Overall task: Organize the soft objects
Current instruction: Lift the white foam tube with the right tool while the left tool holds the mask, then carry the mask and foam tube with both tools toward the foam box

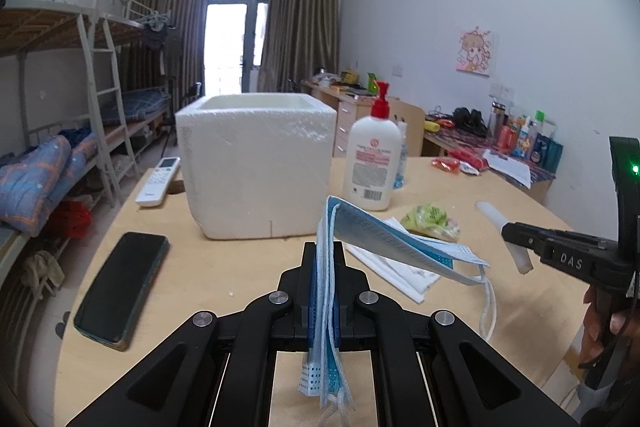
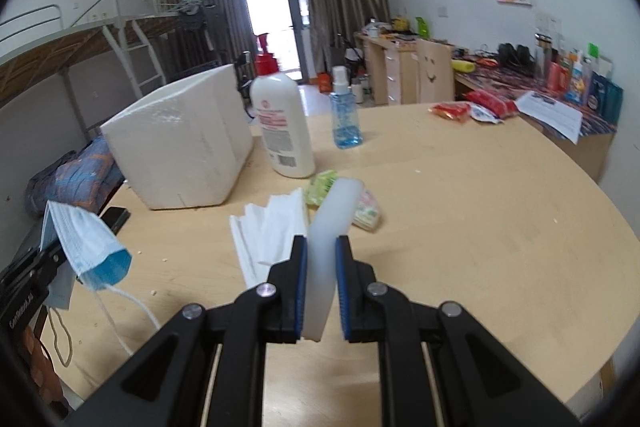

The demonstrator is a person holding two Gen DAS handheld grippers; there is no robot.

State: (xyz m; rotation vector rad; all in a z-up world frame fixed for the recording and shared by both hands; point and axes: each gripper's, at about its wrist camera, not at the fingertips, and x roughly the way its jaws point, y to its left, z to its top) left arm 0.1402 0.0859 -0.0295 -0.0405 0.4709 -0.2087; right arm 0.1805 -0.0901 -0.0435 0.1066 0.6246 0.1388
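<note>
Your left gripper (image 1: 324, 267) has its jaws pinching a blue face mask (image 1: 384, 239), lifted above the worktop (image 1: 224, 267) before the white foam box (image 1: 256, 163). Your right gripper (image 2: 322, 255) pinches a white silicone strip (image 2: 334, 215) over the folded white cloth (image 2: 272, 231).

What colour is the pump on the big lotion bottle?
Red pump on a white lotion bottle; clearest in the left wrist view.

On the table (image 1: 240, 267), the foam box (image 1: 256, 163) stands between the phone (image 1: 122, 289) and remote (image 1: 158, 181) on its left and the lotion bottle (image 1: 374, 155) on its right.
</note>
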